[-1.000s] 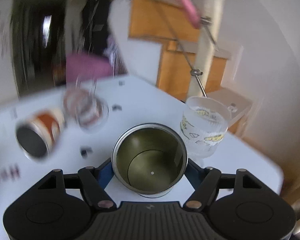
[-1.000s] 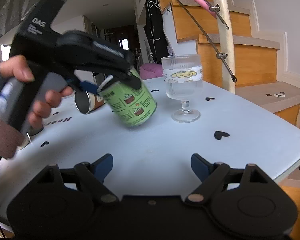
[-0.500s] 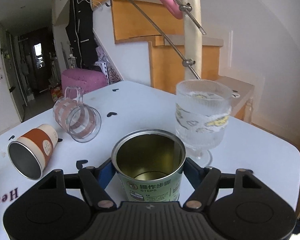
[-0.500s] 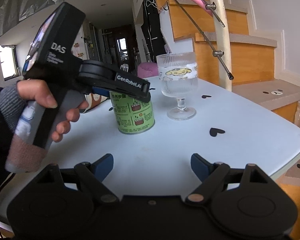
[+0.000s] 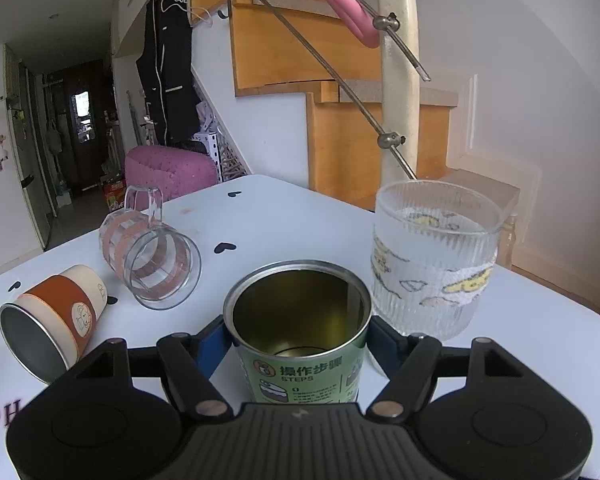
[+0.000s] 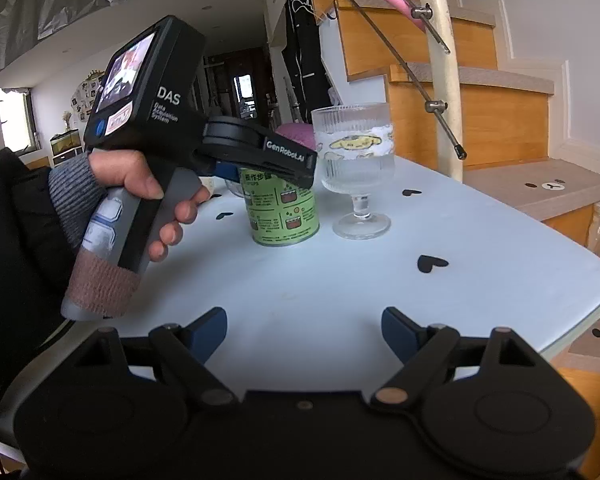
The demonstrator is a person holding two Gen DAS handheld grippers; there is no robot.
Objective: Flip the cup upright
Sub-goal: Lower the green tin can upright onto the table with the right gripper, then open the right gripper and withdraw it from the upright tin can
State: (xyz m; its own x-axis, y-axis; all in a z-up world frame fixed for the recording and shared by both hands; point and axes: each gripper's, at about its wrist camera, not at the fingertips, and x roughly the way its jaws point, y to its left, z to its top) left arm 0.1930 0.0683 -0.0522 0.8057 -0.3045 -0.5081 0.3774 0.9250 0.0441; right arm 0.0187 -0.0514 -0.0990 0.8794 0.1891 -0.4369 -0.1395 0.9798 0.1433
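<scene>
Green-labelled tin cup (image 5: 300, 336), upright with its mouth open upward, stands on the pale blue surface (image 6: 480, 264), clamped between the blue pads of the left gripper (image 5: 298, 340). Nearer, the right gripper (image 6: 304, 330) hovers with jaws apart, holding nothing. Just right of the cup stands a ribbed stemmed glass (image 5: 432, 264); farther left lie an orange-banded cup (image 5: 52, 324) and a striped glass mug (image 5: 152, 252), both on their sides.
</scene>
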